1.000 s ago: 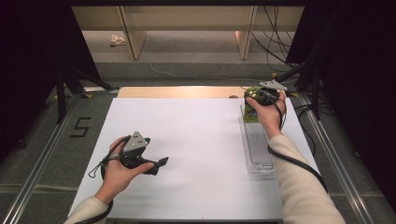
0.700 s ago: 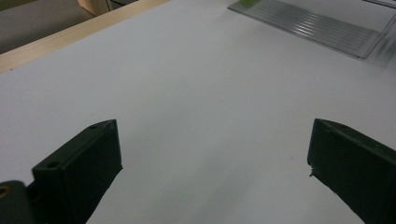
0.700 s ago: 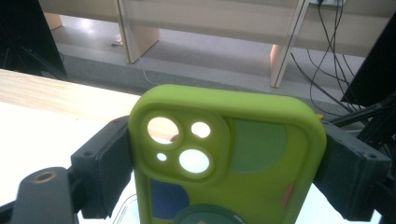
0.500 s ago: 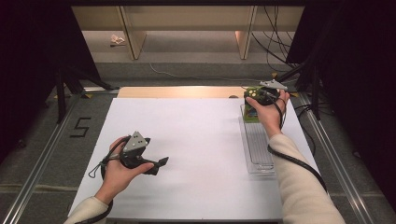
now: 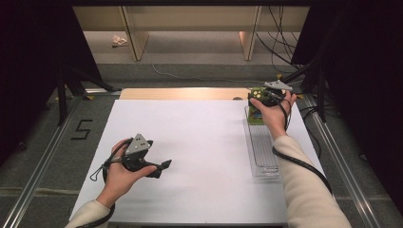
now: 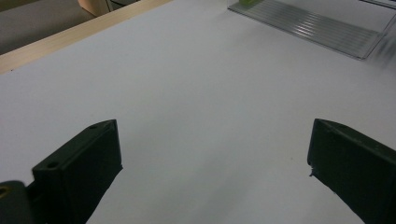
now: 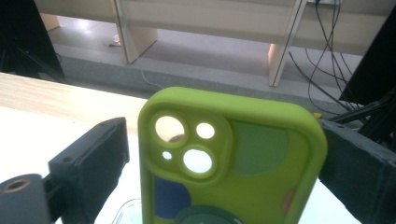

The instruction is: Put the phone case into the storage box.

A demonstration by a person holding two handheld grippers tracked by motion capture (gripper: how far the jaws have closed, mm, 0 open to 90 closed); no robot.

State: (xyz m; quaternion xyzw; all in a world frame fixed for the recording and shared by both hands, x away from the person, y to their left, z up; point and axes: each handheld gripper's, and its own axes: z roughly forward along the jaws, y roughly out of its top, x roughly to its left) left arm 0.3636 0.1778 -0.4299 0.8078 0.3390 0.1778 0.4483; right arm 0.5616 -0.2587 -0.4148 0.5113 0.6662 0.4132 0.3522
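A lime-green phone case (image 7: 233, 163) with camera cut-outs and coloured patches stands upright between the jaws of my right gripper (image 7: 219, 128). Those jaws have just been opening: a gap shows between the left jaw and the case, while the right jaw lies against its edge. In the high view the right gripper (image 5: 261, 99) is at the far end of a clear ribbed rack (image 5: 262, 142), with the green case (image 5: 256, 117) under the hand. My left gripper (image 5: 159, 168) rests low over the white sheet (image 5: 199, 142), jaws wide apart and nothing between them (image 6: 212, 130).
The clear rack (image 6: 308, 23) runs along the sheet's right side. A wooden strip (image 5: 180, 93) borders the sheet's far edge. Beyond it are shelving legs and loose cables (image 5: 280, 42). Metal rails (image 5: 43, 161) flank the table.
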